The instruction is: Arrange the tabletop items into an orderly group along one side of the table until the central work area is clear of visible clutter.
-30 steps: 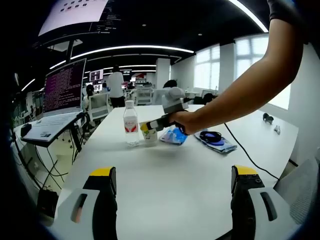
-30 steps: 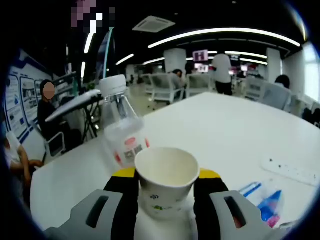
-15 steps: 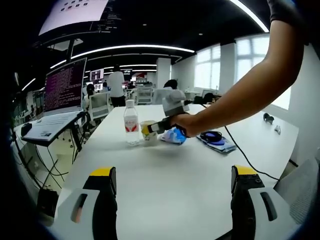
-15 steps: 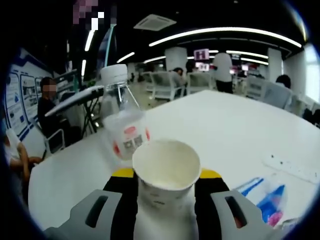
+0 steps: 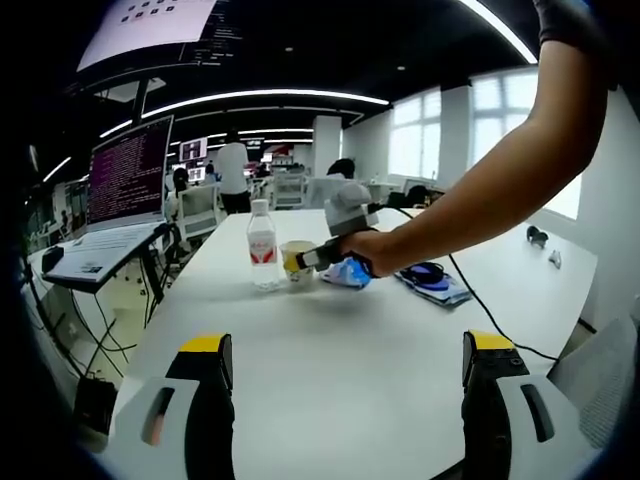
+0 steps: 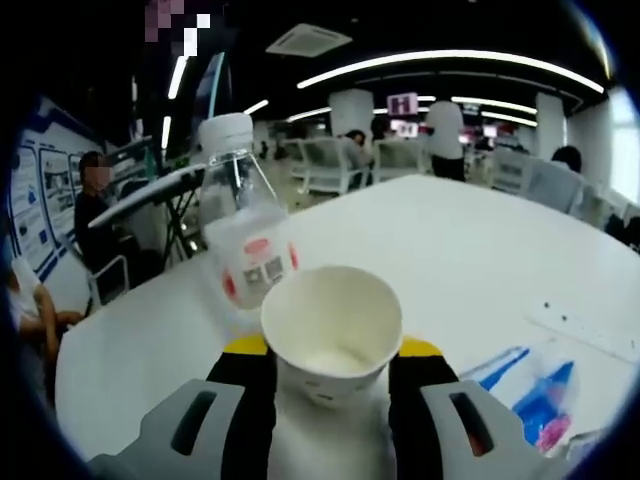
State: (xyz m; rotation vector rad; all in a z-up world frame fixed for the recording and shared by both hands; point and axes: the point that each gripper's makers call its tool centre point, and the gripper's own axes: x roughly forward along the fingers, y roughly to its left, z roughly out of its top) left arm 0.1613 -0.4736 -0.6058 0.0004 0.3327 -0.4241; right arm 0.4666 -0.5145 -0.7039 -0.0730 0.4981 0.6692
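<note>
A white table (image 5: pixel 330 350) in an open office is seen from two hand-held grippers. In the right gripper view, a paper cup (image 6: pixel 332 335) is clamped between the yellow-tipped jaws of the right gripper (image 6: pixel 332 352), which are closed against its sides. A clear water bottle (image 6: pixel 243 235) with a red label stands just beyond it, upright. Compared with a second ago, the cup has been carried closer to the bottle and is now seen beside it in the left gripper view (image 5: pixel 296 262), near a blue plastic packet (image 5: pixel 349 272) and a coiled blue cable (image 5: pixel 428 277). The cup appears to be at or near its place in the group; whether it already rests on the table cannot be told. The left gripper (image 5: pixel 345 395) is held wide open, gripping nothing, above bare tabletop
</note>
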